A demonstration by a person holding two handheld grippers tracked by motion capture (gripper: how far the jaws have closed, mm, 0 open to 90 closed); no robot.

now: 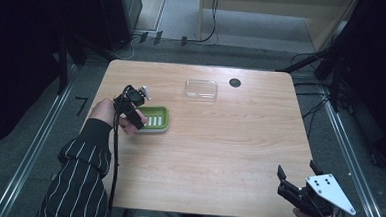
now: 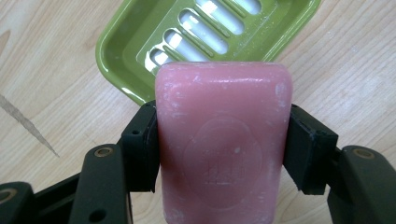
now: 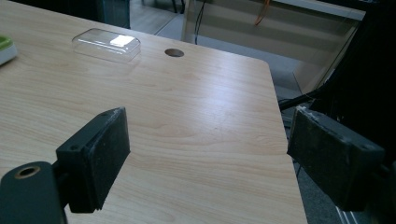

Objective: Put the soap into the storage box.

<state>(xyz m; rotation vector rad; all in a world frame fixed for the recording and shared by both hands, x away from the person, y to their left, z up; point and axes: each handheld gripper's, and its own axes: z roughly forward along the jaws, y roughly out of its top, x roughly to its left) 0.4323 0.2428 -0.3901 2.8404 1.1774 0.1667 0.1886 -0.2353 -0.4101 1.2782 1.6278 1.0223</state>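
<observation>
A pink bar of soap (image 2: 224,140) is clamped between the pads of my left gripper (image 2: 223,149), held just above the near corner of a green slotted soap dish (image 2: 126,37). From the high view, that left gripper (image 1: 133,113) hovers at the left end of the green soap dish (image 1: 161,118), on the table's left half. My right gripper (image 3: 210,154) stands open with nothing between its jaws, over the table's near right corner; in the high view the right gripper (image 1: 289,186) sits there with its grey plate on top.
A clear plastic lid (image 1: 201,89) lies at the back middle of the wooden table (image 1: 229,150), beside a round cable hole (image 1: 235,82). The clear lid (image 3: 106,44) and the hole (image 3: 174,52) lie far ahead of the right gripper. The table edge drops off at right.
</observation>
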